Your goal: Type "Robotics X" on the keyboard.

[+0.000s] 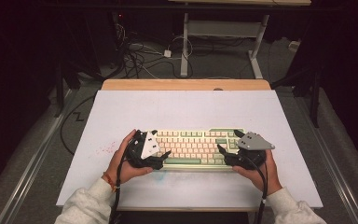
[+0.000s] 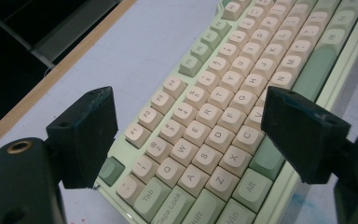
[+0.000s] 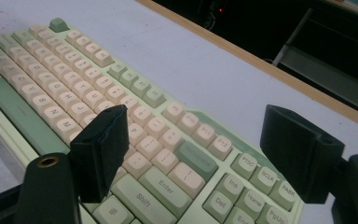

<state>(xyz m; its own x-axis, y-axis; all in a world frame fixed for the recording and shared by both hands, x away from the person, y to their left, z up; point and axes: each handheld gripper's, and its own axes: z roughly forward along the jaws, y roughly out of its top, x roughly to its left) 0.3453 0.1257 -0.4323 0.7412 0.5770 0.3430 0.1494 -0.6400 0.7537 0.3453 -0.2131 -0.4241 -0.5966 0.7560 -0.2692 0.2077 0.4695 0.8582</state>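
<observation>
left claw (image 1: 164,150) spread wide over the keyboard's (image 1: 193,148) left end, right claw (image 1: 227,141) likewise apart over its right end, on the bench (image 1: 182,109)

Bright even light on table (image 1: 186,109), dark surround; soft focus, near jaws blurred in gripper views.

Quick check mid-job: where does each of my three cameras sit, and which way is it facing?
High view: above the person's side, looking forward and down on the table; both forearms, left gripper and right gripper at the keyboard.
Left gripper view: rides the left gripper, looking over the keyboard's left end; jaws apart.
Right gripper view: rides the right gripper, over the keyboard's right end; jaws apart.
All three share the keyboard.
</observation>
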